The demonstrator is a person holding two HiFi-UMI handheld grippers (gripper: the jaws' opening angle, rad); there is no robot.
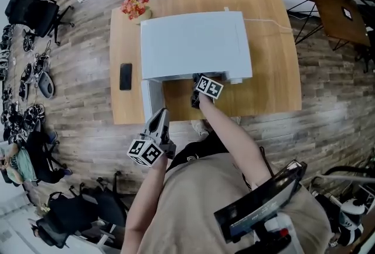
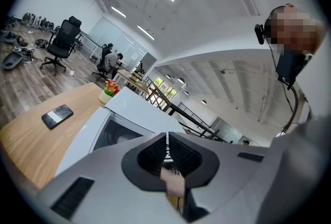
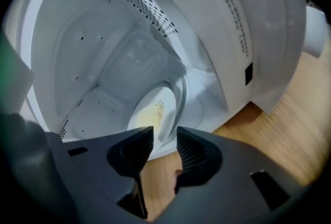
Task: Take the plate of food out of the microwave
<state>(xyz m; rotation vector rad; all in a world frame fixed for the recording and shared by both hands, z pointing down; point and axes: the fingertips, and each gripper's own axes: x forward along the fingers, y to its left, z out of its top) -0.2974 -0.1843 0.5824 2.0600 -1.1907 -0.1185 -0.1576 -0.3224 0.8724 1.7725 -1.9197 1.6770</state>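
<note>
The white microwave (image 1: 196, 41) stands on a wooden table (image 1: 269, 83) with its door (image 1: 151, 100) swung open to the left. Inside, in the right gripper view, a white plate (image 3: 147, 114) with pale yellow food lies on the glass turntable (image 3: 179, 94). My right gripper (image 3: 165, 141) is at the mouth of the cavity (image 1: 197, 78), just in front of the plate's near rim, open with nothing between its jaws. My left gripper (image 1: 162, 113) hangs shut and empty by the outer edge of the open door; its shut jaws (image 2: 166, 151) point at the microwave (image 2: 129, 119).
A black phone (image 1: 125, 76) lies on the table left of the microwave, and a pot of flowers (image 1: 135, 7) stands at the back left corner. A cable runs from the microwave's back right. Office chairs and gear line the floor at the left.
</note>
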